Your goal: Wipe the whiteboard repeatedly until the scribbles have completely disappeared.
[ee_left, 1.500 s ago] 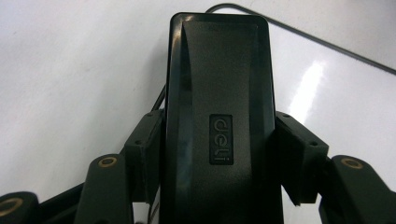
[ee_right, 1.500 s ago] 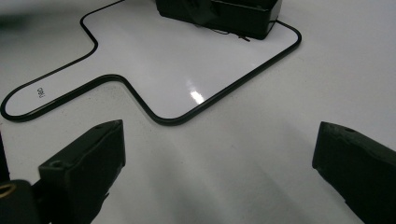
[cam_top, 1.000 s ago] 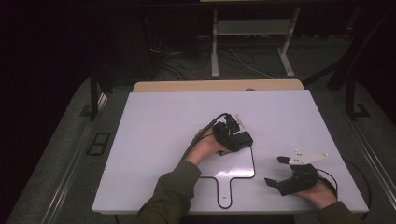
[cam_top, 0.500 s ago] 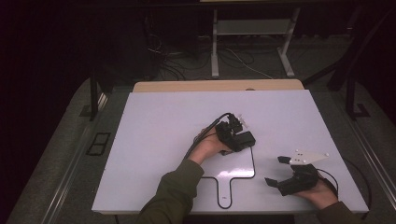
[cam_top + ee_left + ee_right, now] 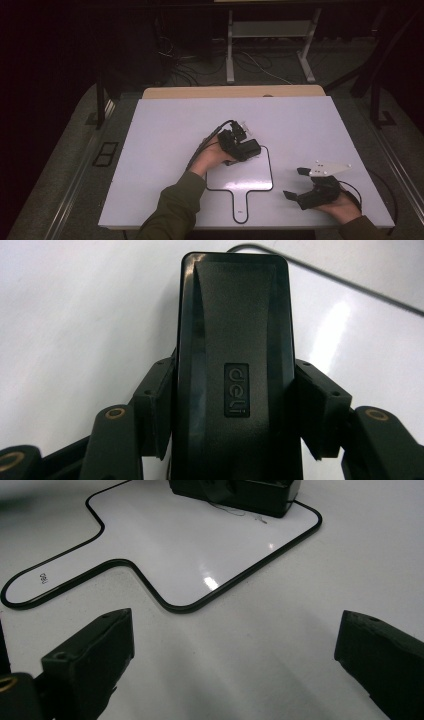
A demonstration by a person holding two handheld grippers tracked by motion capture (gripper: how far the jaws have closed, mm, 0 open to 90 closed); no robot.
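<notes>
A black eraser with a raised brand label sits between the jaws of my left gripper, which is shut on its two long sides. It rests at the upper left corner of a paddle-shaped whiteboard with a black rim, which lies flat on the white table. My right gripper hovers low over the table right of the board, its jaws spread wide with nothing between them. In the right gripper view the whiteboard lies ahead, with the eraser at its far edge.
The whiteboard's handle points toward the table's front edge. A wooden strip runs along the far edge of the table. Behind it stand metal frame legs and loose cables on a dark floor.
The left gripper with the eraser slid slightly right along the board's top, then back left. The right gripper kept still.
</notes>
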